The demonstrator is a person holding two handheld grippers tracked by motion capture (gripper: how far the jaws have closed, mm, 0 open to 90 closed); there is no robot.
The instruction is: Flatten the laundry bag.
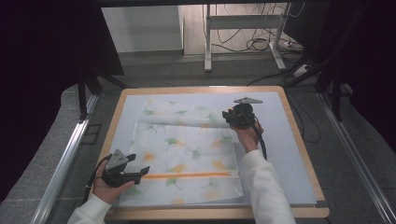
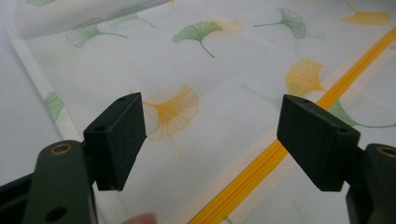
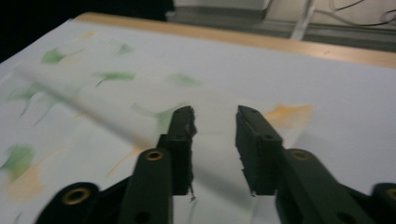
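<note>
While unlabelled, leaf-print cloth [image 1: 187, 149], orange zipper [image 1: 191, 175]

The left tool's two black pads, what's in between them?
In the left gripper view, nothing is pinched: the left tool stands open over the leaf-print cloth, and between its pads you see the cloth's orange leaf and part of the orange zipper.

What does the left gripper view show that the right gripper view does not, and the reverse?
Left gripper view alone: the orange zipper running diagonally across the fabric, with the left gripper standing wide open just above it, and a fingertip at the bottom edge.

Right gripper view alone: the wooden table edge, the pale mat, floor cables behind, and the right gripper partly open with nothing between its pads.

Both: the white leaf-printed cloth, blurred in the right gripper view.
</note>
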